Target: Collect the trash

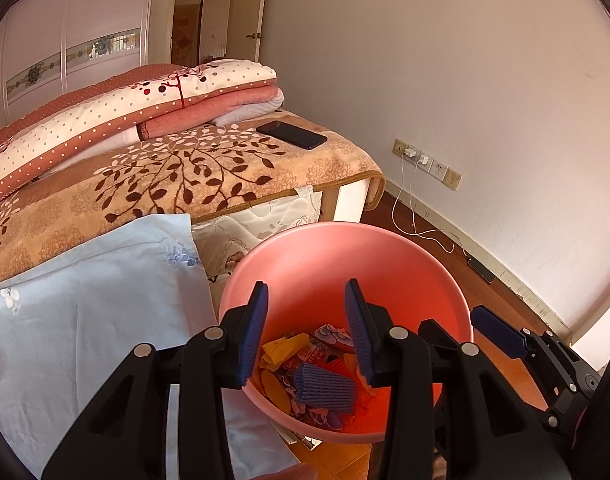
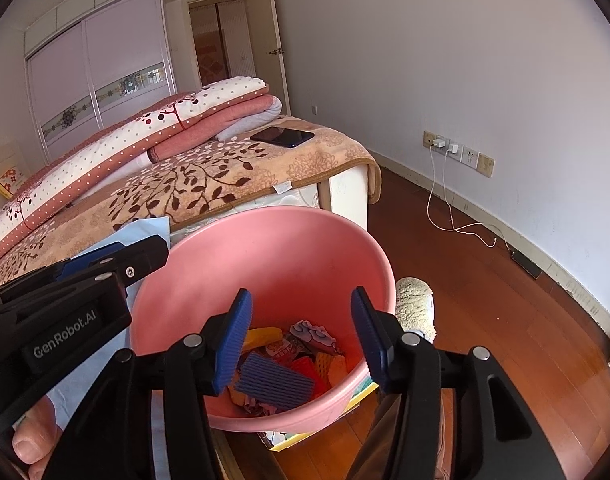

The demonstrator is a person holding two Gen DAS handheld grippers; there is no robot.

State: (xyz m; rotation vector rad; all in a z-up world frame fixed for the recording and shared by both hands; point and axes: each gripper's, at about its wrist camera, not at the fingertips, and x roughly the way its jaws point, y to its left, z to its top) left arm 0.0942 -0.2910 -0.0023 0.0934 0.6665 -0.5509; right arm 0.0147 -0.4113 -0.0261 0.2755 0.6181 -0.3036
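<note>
A pink plastic basin [image 1: 345, 227] [image 2: 273, 211] stands beside the bed and holds trash. In it lie a purple foam net [image 1: 325, 389] [image 2: 275, 384], a yellow wrapper [image 1: 283, 350] [image 2: 263, 336], printed snack wrappers [image 2: 283, 347] and an orange foam net [image 2: 330, 365]. My left gripper [image 1: 306, 286] hovers over the basin's near side, open, with nothing between its blue pads. My right gripper [image 2: 301, 292] hangs over the same basin, also open and empty. One of its blue fingers [image 1: 497, 332] shows at the right of the left wrist view.
A bed with a leaf-patterned blanket [image 1: 193, 176] carries a folded quilt [image 1: 125, 112], a black phone [image 1: 291, 134] [image 2: 281, 136] and a light blue pillow [image 1: 85, 300]. Charger cables [image 2: 437, 200] trail from wall sockets onto the wooden floor. A fluffy slipper [image 2: 415, 304] sits right of the basin.
</note>
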